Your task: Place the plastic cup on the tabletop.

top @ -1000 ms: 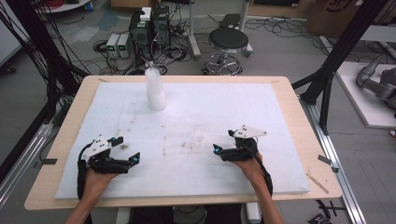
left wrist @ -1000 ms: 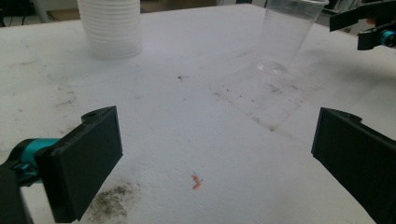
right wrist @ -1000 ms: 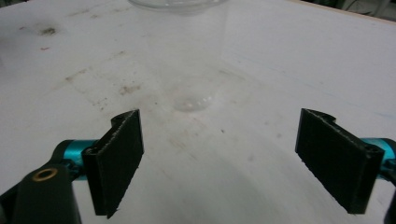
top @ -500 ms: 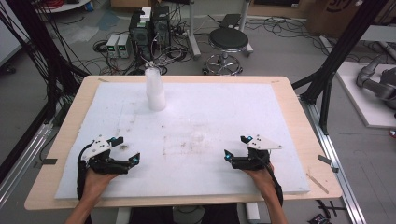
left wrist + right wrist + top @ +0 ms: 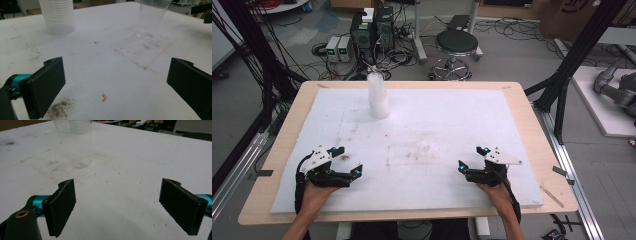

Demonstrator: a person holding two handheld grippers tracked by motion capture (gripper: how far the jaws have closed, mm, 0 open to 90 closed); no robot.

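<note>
A stack of white plastic cups (image 5: 378, 97) stands at the far middle-left of the white foam board (image 5: 452, 110); the same stack (image 5: 58, 15) sits at the top left of the left gripper view. A single clear cup (image 5: 152, 17) stands upright on the board's middle, ahead of both grippers, and the clear cup (image 5: 75, 142) also rises beyond the right jaws. My left gripper (image 5: 349, 160) rests near the front left, open and empty (image 5: 117, 75). My right gripper (image 5: 471, 158) sits near the front right, open with nothing between its jaws (image 5: 120, 195).
The board is smudged with dark marks (image 5: 60, 111) and bears a small pink scrap (image 5: 104, 98). The wooden table rim (image 5: 542, 135) frames the board. Part of the other gripper (image 5: 202, 11) shows at the top right of the left gripper view. A stool (image 5: 457, 45) and electronics stand behind the table.
My right gripper has drawn back to the right and toward the near edge, away from the board's middle. The left gripper has not moved.
</note>
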